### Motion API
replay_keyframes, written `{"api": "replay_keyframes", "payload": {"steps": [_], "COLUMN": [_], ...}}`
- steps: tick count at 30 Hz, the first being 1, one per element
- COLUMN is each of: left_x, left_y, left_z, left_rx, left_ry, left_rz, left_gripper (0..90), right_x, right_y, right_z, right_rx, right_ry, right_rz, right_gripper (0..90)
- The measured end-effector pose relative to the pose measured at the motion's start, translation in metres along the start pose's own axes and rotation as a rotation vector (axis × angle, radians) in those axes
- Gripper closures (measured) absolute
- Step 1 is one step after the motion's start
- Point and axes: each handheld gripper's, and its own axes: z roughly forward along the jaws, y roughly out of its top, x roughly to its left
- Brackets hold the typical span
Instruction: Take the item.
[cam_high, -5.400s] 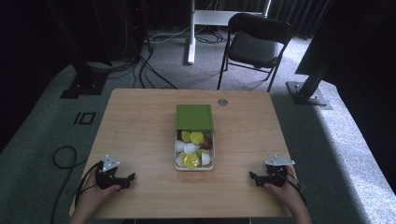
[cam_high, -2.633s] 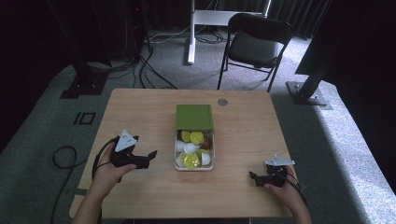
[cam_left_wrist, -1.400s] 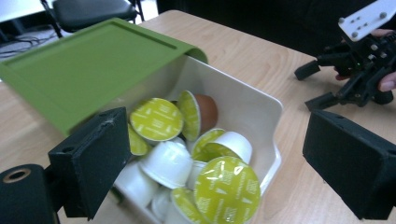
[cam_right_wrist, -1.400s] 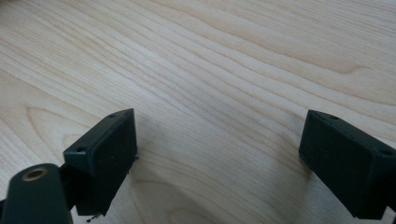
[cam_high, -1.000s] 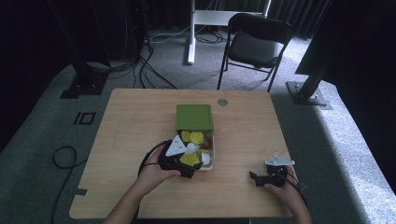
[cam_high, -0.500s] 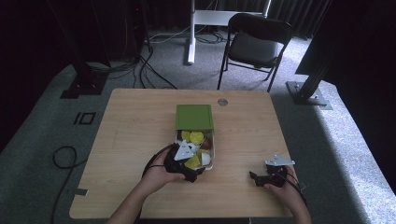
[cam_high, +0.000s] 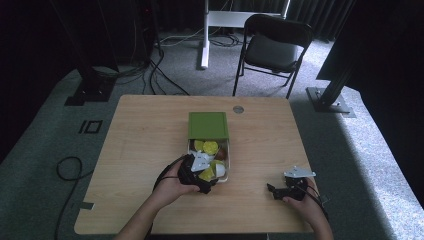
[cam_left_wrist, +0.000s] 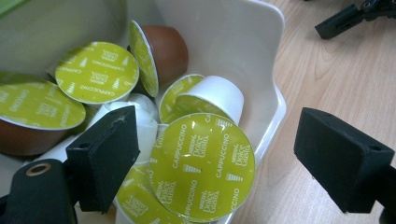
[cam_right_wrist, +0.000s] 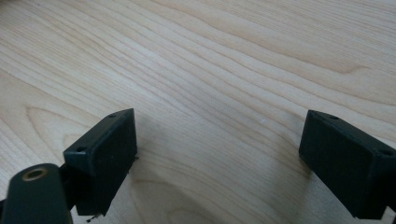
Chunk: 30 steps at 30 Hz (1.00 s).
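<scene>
My left claw (cam_left_wrist: 212, 158) hangs over the near end of the white box (cam_left_wrist: 261, 56), jaws apart around a green-lidded coffee pod (cam_left_wrist: 201, 165), not touching it. My right claw (cam_right_wrist: 217, 161) rests on the wooden surface (cam_right_wrist: 233, 60), jaws spread wide, holding nothing.

Black left claw (cam_left_wrist: 215, 154); black right claw (cam_right_wrist: 219, 163) (grey three-cornered plates); bare forearms.

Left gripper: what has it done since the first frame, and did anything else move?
The left gripper moved from the table's left edge rightward to the white box, its open jaws now straddling a capsule, not closed on it. The right gripper and green lid stayed put.
</scene>
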Motion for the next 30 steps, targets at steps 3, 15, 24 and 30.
{"api": "replay_keyframes", "payload": {"steps": [3, 15, 24, 30], "left_x": [-0.0005, -0.0029, 0.0007, 0.0047], "left_y": [-0.0002, 0.001, 0.0036, 0.0036], "left_z": [0.0017, 0.0026, 0.0008, -0.0003], "left_rx": [0.026, 0.159, 0.185, 0.166], "left_ry": [0.017, 0.088, 0.048, 0.039], "left_rz": [0.022, 0.111, 0.051, 0.025], "left_gripper": [15.1, 27.8, 36.2, 38.9], "right_x": [0.0, 0.0, 0.0, 0.0], "right_y": [0.0, 0.0, 0.0, 0.0], "right_z": [0.0, 0.0, 0.0, 0.0], "right_rx": [0.0, 0.0, 0.0, 0.0], "right_ry": [0.0, 0.0, 0.0, 0.0], "right_rz": [0.0, 0.0, 0.0, 0.0], "right_gripper": [11.1, 11.1, 11.1, 11.1]}}
